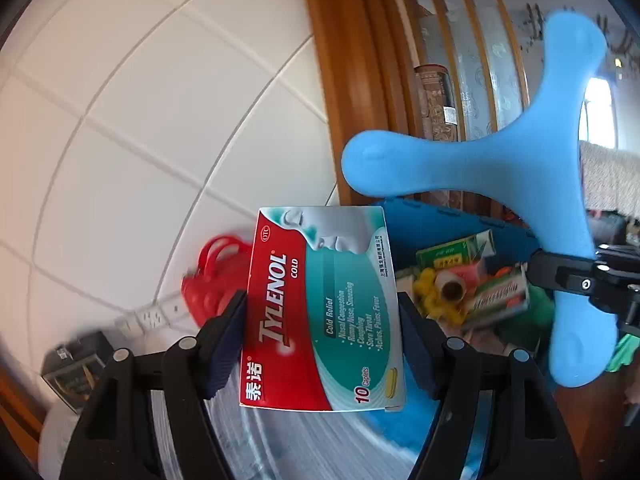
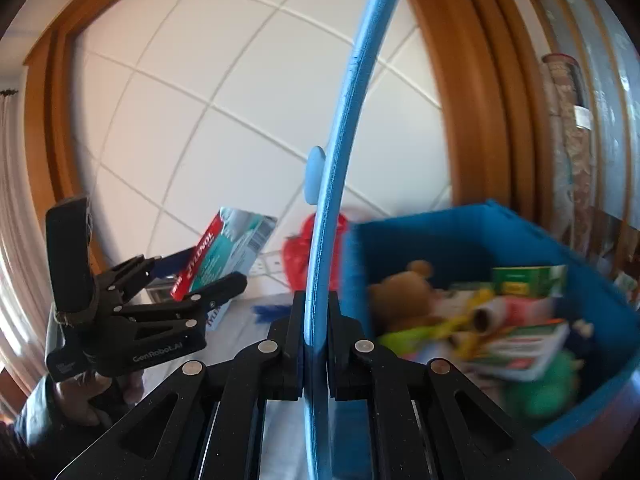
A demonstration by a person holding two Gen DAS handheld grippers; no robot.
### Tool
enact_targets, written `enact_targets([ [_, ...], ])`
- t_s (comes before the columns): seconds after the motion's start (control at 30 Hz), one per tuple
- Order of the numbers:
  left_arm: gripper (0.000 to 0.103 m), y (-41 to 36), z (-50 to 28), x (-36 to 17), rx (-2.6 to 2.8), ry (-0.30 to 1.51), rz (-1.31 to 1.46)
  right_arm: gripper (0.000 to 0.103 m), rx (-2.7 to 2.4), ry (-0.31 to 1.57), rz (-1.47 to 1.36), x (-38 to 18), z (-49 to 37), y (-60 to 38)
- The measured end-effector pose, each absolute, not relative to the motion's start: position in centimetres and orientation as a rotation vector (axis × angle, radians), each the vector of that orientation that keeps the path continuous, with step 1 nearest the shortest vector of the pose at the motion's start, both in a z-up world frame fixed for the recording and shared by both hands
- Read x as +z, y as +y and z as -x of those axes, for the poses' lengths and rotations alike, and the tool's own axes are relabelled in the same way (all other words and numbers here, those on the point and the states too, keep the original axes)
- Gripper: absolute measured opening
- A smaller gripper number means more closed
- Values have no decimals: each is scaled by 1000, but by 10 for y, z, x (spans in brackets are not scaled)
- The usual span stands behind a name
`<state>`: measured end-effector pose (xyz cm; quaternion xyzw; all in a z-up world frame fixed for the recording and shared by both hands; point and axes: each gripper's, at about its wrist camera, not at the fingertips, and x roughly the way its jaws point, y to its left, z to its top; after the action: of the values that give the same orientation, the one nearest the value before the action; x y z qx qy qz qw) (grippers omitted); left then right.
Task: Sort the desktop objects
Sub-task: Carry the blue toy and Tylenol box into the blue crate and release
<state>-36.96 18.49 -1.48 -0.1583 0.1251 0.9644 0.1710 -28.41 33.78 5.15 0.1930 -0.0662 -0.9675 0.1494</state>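
Observation:
My left gripper [image 1: 322,320] is shut on a red and teal Tylenol Cold box [image 1: 320,308], held upright in the air; the right wrist view shows that same box [image 2: 228,252] and the left gripper [image 2: 200,276] at the left. A flat blue three-armed boomerang [image 1: 520,168] is clamped in my right gripper [image 2: 314,320], seen edge-on as a blue strip [image 2: 340,140] running up the frame. Both items hang beside and above a blue bin [image 2: 460,232] holding several boxes and toys.
The bin [image 1: 432,224] holds a green box [image 2: 528,280], a brown teddy bear [image 2: 404,296], yellow and green toys and a medicine box [image 2: 524,348]. A red bag [image 1: 212,276] sits by the tiled wall with sockets [image 1: 152,318]. A wooden door frame [image 1: 340,60] rises behind.

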Motion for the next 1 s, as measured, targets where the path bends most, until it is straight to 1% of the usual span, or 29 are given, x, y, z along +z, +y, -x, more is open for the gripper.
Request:
enact_targets([
  [0.1,71,239,372,-9,2760,354,437,8,-2822,-122,-536,60,287,373],
  [0.17,71,275,375,-8,2762,371,464,8,-2828,-126,-550,61,294,399],
  [0.27,71,304,382,-9,2774,409,494,8,-2822,-146,-581,60,301,427],
  [0.43,71,333,384,-3,2809,428,502,8,-2816,-179,-590,58,306,454],
  [0.6,71,344,388,-1,2825,445,495,9,-2819,-186,-600,56,316,468],
  [0.63,72,346,392,1,2832,455,494,10,-2828,-186,-604,56,321,468],
  [0.7,79,355,400,4,2851,485,515,11,-2853,-190,-602,58,337,472],
  [0.73,83,358,409,6,2863,501,538,15,-2888,-186,-585,62,346,473],
  [0.77,85,360,407,7,2866,500,537,44,-2935,-169,-586,64,355,474],
  [0.8,87,360,408,6,2873,513,545,81,-2988,-167,-614,66,366,477],
  [0.83,90,360,413,7,2874,511,549,94,-3026,-211,-622,68,371,484],
  [0.87,93,360,414,8,2874,506,548,99,-3024,-275,-602,69,372,493],
  [0.9,94,359,413,9,2881,497,534,99,-3010,-319,-596,69,370,499],
  [0.93,100,359,412,10,2897,492,520,99,-3008,-335,-590,70,368,502],
  [1.0,102,355,413,11,2923,462,517,99,-3029,-343,-561,69,359,506],
])
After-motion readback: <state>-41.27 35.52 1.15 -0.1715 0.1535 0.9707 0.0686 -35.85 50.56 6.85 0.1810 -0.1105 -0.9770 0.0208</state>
